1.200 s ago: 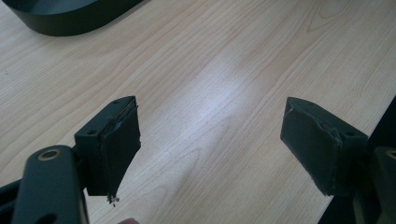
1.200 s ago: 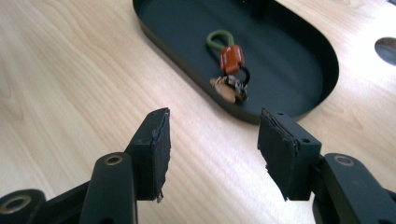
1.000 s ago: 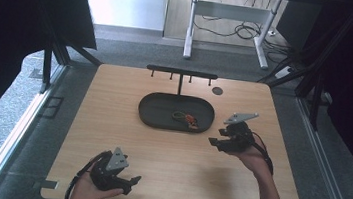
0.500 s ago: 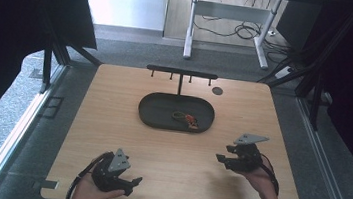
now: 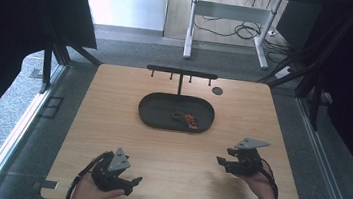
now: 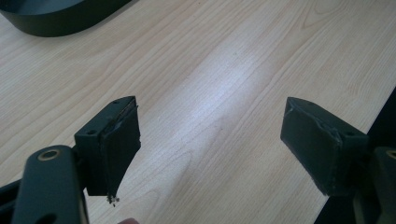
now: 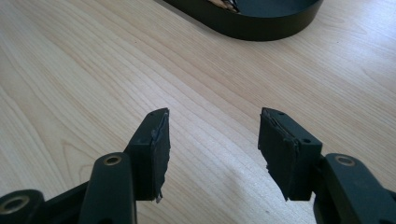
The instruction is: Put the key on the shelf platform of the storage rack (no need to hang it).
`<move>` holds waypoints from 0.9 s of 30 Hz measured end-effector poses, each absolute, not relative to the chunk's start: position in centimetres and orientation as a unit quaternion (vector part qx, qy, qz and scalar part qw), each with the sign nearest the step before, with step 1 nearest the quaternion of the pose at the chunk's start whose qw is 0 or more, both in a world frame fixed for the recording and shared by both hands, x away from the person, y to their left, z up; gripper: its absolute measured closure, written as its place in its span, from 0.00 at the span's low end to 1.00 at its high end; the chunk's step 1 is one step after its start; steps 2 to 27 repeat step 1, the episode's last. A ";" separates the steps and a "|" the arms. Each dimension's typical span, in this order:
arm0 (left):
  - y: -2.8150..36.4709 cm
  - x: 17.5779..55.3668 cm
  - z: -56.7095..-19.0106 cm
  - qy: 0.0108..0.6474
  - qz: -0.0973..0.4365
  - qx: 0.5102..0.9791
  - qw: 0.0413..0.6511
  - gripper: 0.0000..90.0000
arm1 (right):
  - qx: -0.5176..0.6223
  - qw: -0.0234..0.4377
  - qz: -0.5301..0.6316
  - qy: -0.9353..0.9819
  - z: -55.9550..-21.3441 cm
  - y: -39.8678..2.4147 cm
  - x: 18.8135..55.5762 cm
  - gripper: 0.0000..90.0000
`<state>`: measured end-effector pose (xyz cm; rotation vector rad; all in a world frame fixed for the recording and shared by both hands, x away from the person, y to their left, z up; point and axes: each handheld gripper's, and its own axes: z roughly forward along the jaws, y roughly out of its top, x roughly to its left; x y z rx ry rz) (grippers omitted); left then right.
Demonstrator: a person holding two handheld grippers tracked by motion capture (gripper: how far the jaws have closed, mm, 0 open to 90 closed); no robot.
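A black oval tray lies at the middle of the wooden table, with a small orange and green item inside it. My left gripper rests open near the table's front left edge, empty; in the left gripper view its jaws stand wide apart over bare wood, the tray's rim at the top left. My right gripper hovers open at the front right, empty; in the right gripper view the tray lies ahead.
A black rack with small hooks stands just behind the tray. A small dark disc lies on the table beside it. Dark curtains flank both sides, and a desk frame with cables stands on the floor beyond.
My right gripper has drawn back from beside the tray toward the front right of the table. The left gripper has stayed where it was.
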<state>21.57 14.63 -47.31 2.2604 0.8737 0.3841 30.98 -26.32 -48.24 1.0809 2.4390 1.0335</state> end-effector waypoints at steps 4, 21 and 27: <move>14.7 21.6 -47.3 0.337 0.147 0.866 0.338 0.23 | 0.375 0.142 0.356 0.844 -48.3 -26.4 31.0 0.48; 14.7 21.6 -47.3 0.337 0.147 0.866 0.338 0.23 | 0.375 0.142 0.356 0.844 -48.3 -26.4 31.0 0.48; 14.7 21.6 -47.3 0.337 0.147 0.866 0.338 0.23 | 0.375 0.142 0.356 0.844 -48.3 -26.4 31.0 0.48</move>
